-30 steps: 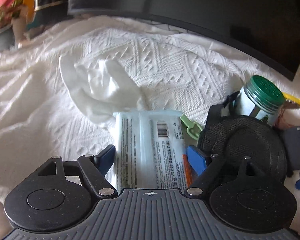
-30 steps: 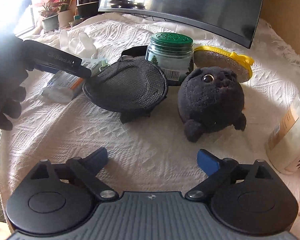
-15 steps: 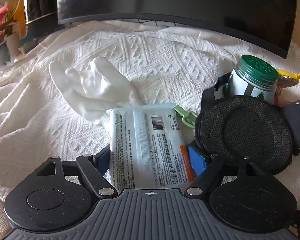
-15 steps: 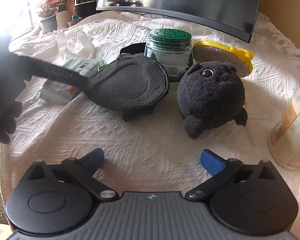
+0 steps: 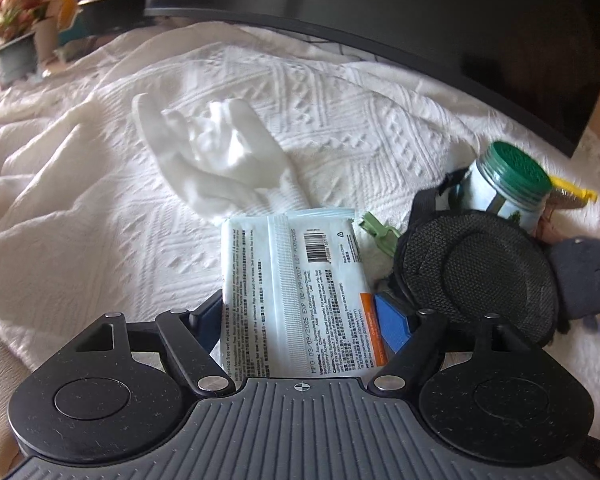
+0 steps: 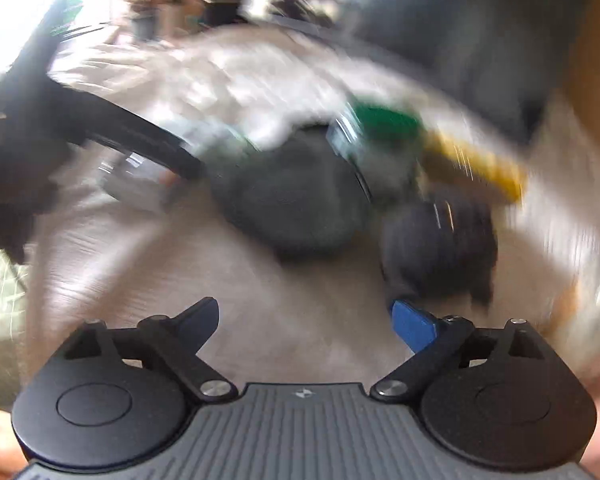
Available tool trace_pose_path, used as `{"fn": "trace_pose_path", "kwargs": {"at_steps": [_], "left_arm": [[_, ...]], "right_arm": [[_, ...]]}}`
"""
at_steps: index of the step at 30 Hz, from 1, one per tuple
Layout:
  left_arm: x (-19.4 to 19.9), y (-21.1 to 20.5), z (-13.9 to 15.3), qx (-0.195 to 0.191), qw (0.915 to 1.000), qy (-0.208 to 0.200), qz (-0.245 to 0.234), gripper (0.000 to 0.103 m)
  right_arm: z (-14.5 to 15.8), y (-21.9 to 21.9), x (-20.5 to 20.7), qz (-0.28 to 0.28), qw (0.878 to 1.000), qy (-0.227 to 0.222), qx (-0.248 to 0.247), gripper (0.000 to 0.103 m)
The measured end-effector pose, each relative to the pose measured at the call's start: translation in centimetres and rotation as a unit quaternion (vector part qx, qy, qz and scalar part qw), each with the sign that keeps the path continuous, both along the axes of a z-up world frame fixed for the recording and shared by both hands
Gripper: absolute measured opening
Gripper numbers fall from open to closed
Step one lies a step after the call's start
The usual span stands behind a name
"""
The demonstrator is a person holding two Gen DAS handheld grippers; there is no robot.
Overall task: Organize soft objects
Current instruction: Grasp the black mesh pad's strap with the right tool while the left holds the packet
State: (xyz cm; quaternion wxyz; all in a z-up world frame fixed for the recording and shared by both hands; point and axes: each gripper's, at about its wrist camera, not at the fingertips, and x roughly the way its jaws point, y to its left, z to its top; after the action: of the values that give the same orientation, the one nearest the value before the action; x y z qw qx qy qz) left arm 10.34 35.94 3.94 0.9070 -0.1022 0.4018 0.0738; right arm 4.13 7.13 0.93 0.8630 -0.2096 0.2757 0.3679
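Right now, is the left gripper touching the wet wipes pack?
Touching: the left wrist view shows the left gripper clamping the wet wipes pack between both blue pads.

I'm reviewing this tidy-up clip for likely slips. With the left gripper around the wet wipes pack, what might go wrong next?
1. The wet wipes pack sits between the left gripper's fingers, its far end against the white glove; lifting may drag the glove.
2. The black mesh pad crowds the left gripper's right-hand finger and may get nudged into the green-lidded jar.
3. The right gripper, open and empty, shows heavy blur near the dark plush toy; it might bump it.

2 wrist views, angled down, share jar (image 5: 510,188).
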Motion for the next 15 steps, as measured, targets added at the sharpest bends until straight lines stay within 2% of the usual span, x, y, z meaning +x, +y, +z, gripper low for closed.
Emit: {"fn": "trace_pose_path", "kwargs": {"at_steps": [2, 5, 9, 11, 15], "left_arm": [[-0.8, 0.7, 0.5, -0.009, 0.9999, -0.009, 0.008, 0.082], [-2.0, 1.6, 1.5, -0.025, 0.9991, -0.029, 0.017, 0.082], [-3.2, 2.4, 2.3, -0.040, 0.9979, -0.048, 0.016, 0.082], [-3.6, 2.4, 2.0, -0.052, 0.9971, -0.052, 0.016, 0.082], [-3.6, 1.6, 0.4, -0.065, 0.9970, -0.038, 0.014, 0.082]], "right_arm": [[2.0, 1.1, -1.2, 0.048, 0.998, -0.035, 0.002, 0.095], [4.3, 3.4, -0.2, 0.069, 0.996, -0.054, 0.001, 0.095], [5.0, 6.9, 4.9, 0.023, 1.000, -0.006, -0.009, 0.095], [4.2, 8.1, 7.2, -0.016, 0.999, 0.018, -0.022, 0.089], [2.4, 8.7, 9.2, -0.033, 0.997, 0.052, -0.043, 0.086]]}}
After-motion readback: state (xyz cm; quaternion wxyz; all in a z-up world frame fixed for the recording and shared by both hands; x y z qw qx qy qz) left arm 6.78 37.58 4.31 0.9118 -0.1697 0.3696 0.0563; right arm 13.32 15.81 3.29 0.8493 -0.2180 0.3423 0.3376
